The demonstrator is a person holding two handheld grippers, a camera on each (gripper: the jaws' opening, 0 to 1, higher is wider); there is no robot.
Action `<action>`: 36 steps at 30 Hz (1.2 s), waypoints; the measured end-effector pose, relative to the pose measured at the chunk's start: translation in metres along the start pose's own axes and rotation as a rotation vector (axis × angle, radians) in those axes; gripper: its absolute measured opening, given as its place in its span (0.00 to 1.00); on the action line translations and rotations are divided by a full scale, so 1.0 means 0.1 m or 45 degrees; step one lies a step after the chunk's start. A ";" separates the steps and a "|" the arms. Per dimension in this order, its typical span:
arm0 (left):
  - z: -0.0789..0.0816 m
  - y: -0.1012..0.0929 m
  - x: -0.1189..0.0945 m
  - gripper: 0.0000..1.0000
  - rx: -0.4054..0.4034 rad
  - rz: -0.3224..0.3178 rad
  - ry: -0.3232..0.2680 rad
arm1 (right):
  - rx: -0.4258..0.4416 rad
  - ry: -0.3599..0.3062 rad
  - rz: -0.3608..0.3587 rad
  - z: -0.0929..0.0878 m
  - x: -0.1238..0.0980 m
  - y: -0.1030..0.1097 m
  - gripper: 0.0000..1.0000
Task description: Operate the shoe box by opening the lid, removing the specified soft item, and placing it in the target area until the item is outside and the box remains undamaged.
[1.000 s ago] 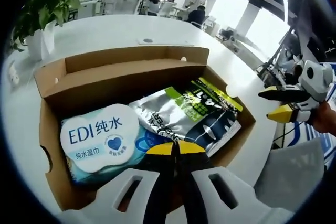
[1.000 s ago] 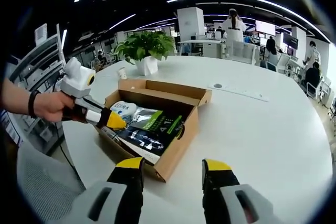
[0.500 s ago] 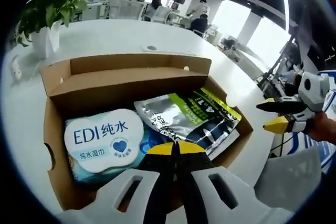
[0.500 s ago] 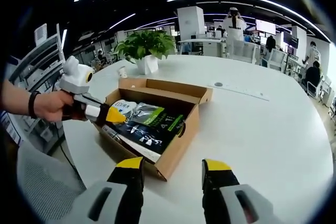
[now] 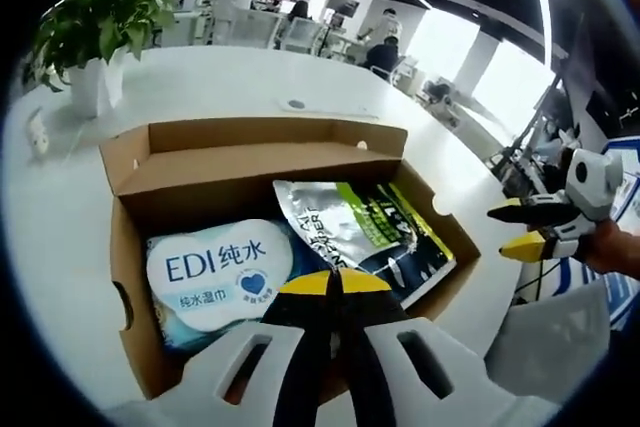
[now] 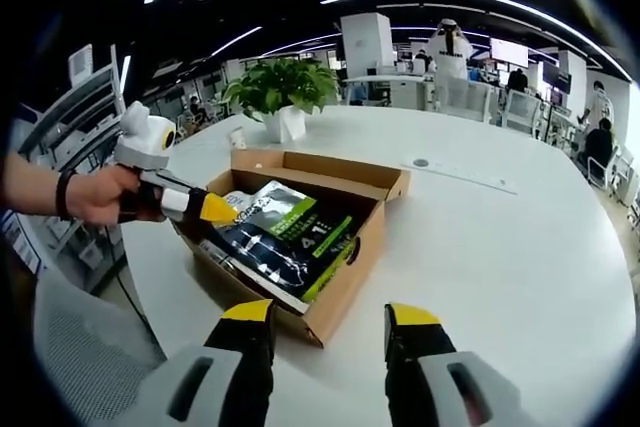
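Change: the silver-green pouch (image 5: 360, 232) is tilting up higher out of the shoe box (image 6: 340, 277) than 1 s ago
Left gripper (image 5: 335, 283): jaws pressed together, clamping the pouch's near edge
Right gripper (image 6: 329, 316): jaws apart, holding nothing, hovering over the white table (image 6: 500, 247)
Wet wipes pack (image 5: 218, 267): lying in the box beside the pouch
Lid: folded open
Potted plant (image 6: 280, 97): standing behind the box

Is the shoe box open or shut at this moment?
Open: the shoe box has its lid folded back, exposing the wet wipes pack and the silver pouch inside.
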State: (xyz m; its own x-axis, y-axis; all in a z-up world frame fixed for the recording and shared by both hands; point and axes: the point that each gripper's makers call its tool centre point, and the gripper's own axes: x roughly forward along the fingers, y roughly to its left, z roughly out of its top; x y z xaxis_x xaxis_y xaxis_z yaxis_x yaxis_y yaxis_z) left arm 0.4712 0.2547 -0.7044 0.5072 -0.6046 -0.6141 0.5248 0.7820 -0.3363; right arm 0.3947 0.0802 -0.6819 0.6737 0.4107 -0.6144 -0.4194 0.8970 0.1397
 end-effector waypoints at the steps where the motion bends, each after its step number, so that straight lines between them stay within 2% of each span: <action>1: 0.00 0.01 -0.01 0.00 0.001 0.002 0.000 | -0.001 0.000 0.002 0.00 0.00 0.00 0.40; 11: -0.08 0.15 -0.05 0.00 0.014 0.040 0.032 | 0.003 -0.007 0.061 0.14 0.11 0.14 0.38; 16: -0.11 0.13 -0.06 0.00 0.026 0.040 0.050 | -0.014 0.004 0.114 0.25 0.23 0.27 0.37; 19: -0.11 0.14 -0.06 0.00 0.025 0.039 0.053 | 0.081 0.028 0.170 0.34 0.36 0.38 0.38; 22: -0.11 0.15 -0.05 0.00 0.019 0.037 0.052 | 0.075 0.061 0.183 0.37 0.46 0.43 0.38; 25: -0.12 0.15 -0.05 0.00 0.020 0.038 0.053 | 0.046 0.125 0.155 0.33 0.55 0.42 0.37; 30: -0.12 0.16 -0.05 0.00 0.016 0.036 0.052 | 0.091 0.206 0.157 0.25 0.69 0.43 0.37; 32: -0.13 0.16 -0.05 0.00 0.014 0.036 0.051 | 0.074 0.248 0.121 0.20 0.72 0.40 0.37; 36: -0.13 0.17 -0.04 0.00 0.014 0.036 0.051 | 0.119 0.280 0.124 0.17 0.76 0.40 0.35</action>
State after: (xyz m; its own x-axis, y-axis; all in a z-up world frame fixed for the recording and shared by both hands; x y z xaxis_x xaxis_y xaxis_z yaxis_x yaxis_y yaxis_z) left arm 0.4691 0.2723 -0.7168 0.4941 -0.5759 -0.6513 0.5183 0.7966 -0.3111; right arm 0.4395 0.1502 -0.7093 0.4800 0.4595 -0.7473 -0.4109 0.8704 0.2713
